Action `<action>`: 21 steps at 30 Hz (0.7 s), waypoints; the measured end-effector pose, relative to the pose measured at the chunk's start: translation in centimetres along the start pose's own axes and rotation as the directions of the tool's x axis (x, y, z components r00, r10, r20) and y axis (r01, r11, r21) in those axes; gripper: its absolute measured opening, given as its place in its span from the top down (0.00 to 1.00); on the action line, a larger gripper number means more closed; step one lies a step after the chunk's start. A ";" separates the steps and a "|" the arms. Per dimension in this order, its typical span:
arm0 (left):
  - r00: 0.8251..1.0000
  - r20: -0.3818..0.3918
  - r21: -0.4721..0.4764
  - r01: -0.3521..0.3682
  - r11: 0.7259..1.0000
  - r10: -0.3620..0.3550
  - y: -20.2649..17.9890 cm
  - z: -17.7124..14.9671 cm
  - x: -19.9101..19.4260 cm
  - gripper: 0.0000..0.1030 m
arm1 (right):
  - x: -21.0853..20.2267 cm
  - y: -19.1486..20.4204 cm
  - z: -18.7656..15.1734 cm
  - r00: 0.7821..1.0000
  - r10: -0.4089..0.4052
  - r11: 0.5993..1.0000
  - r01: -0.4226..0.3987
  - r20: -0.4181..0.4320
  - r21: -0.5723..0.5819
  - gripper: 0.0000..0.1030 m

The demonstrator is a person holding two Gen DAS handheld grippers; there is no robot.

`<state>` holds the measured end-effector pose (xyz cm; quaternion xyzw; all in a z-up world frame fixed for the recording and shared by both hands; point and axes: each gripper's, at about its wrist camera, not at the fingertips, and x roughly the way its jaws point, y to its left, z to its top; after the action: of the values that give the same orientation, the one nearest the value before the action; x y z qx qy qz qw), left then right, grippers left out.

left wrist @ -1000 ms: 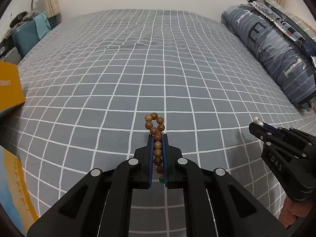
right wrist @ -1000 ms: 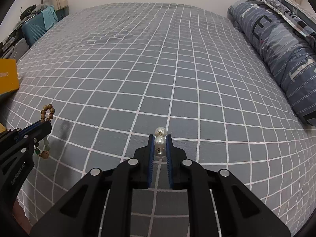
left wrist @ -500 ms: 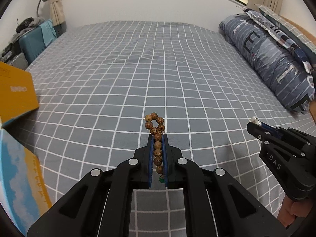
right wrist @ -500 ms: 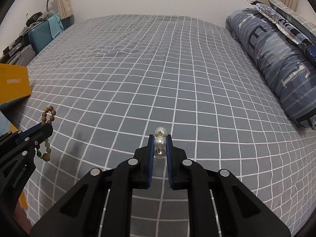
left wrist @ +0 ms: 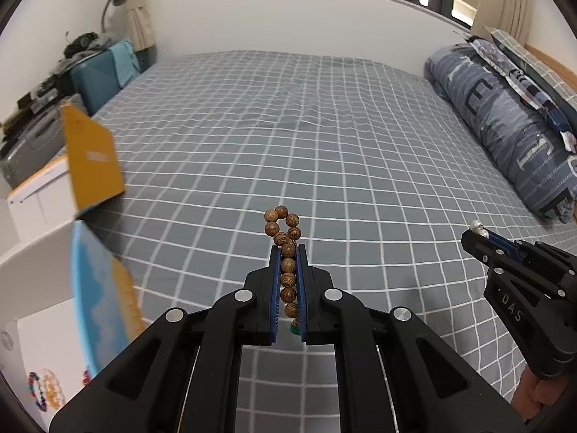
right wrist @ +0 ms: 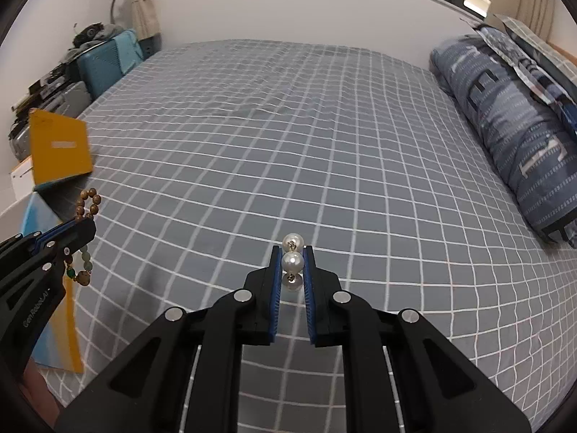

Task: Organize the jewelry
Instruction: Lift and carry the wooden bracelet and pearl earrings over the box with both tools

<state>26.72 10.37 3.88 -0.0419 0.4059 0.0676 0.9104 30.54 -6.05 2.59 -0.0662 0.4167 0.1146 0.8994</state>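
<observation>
My left gripper [left wrist: 288, 252] clenched on wooden bead bracelet [left wrist: 285, 238], loop poking above tips; right gripper [right wrist: 292, 256] pinching pearl piece [right wrist: 292, 261]; both held above grey checked bedspread [left wrist: 324, 144].

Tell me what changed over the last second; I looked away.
Both grippers rose off the bed together, bringing wall, window and the boxes at left into view. Unchanged: left gripper clamps the wooden beads, right gripper the pearls.
</observation>
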 end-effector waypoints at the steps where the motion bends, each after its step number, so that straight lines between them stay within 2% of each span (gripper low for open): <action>1: 1.000 0.004 -0.004 -0.008 1.000 0.008 0.5 0.0 -0.5 0.93 | -0.3 0.5 0.0 1.000 0.005 1.000 -0.005 0.003 -0.006 0.90; 11: 0.995 0.047 -0.074 -0.083 0.994 0.087 6.5 -0.4 -6.0 0.93 | -4.0 7.3 0.6 0.997 0.064 0.994 -0.060 0.048 -0.087 0.90; 21: 0.985 0.028 -0.154 -0.162 0.975 0.168 13.8 -2.7 -9.4 0.93 | -6.8 16.8 1.0 0.983 0.170 0.971 -0.156 0.068 -0.180 0.90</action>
<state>16.36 22.78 8.79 -0.0757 0.3832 0.1745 0.9039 22.62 9.37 8.00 -0.1051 0.3712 0.2268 0.8943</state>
